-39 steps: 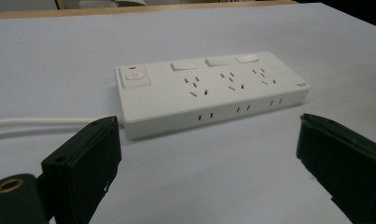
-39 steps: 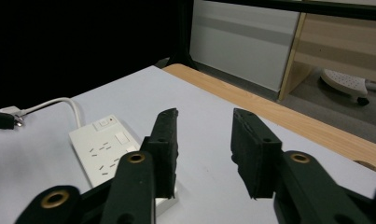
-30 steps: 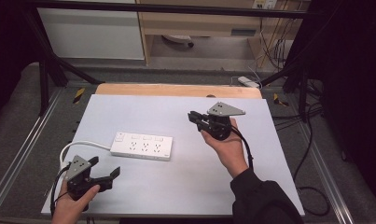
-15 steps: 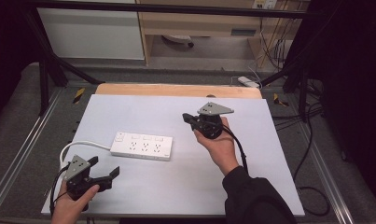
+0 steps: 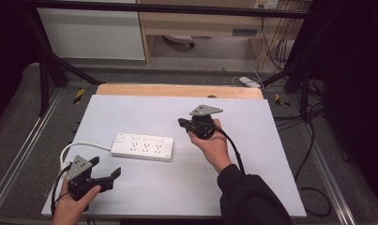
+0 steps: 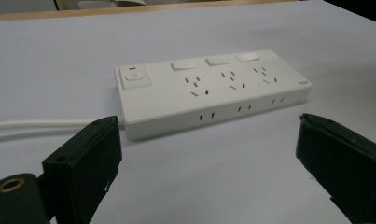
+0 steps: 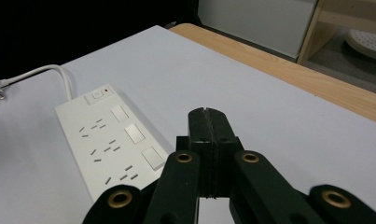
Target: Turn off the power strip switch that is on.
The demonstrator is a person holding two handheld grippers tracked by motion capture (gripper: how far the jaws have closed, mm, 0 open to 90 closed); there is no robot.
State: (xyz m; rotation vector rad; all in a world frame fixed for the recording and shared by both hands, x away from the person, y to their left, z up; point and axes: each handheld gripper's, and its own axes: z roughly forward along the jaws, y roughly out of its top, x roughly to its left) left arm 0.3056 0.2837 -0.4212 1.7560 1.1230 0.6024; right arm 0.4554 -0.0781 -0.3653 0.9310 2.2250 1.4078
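Note:
A white power strip (image 5: pixel 142 146) with three switches and a red-lit main button lies flat on the pale table sheet (image 5: pixel 252 154), left of centre. Its white cable (image 5: pixel 76 146) curves off its left end. My left gripper (image 5: pixel 106 167) rests near the front left corner, jaws wide open and empty, pointing at the power strip (image 6: pixel 209 91). In its own view the left gripper (image 6: pixel 209 158) frames the strip's long side from a short way off. My right gripper (image 5: pixel 182 123) hovers just right of the strip, shut on nothing. In the right gripper view, the right gripper (image 7: pixel 207 114) points past the power strip (image 7: pixel 111 140).
A wooden table edge (image 5: pixel 177 90) runs along the far side. Metal rails (image 5: pixel 18 159) flank the table. Black cables (image 5: pixel 313 154) lie on the floor at the right. A pale shelf unit (image 5: pixel 200 23) stands behind. The sheet right of the strip is bare.
My right gripper has moved left and down, closer to the power strip's right end. The left gripper and the strip have kept still.

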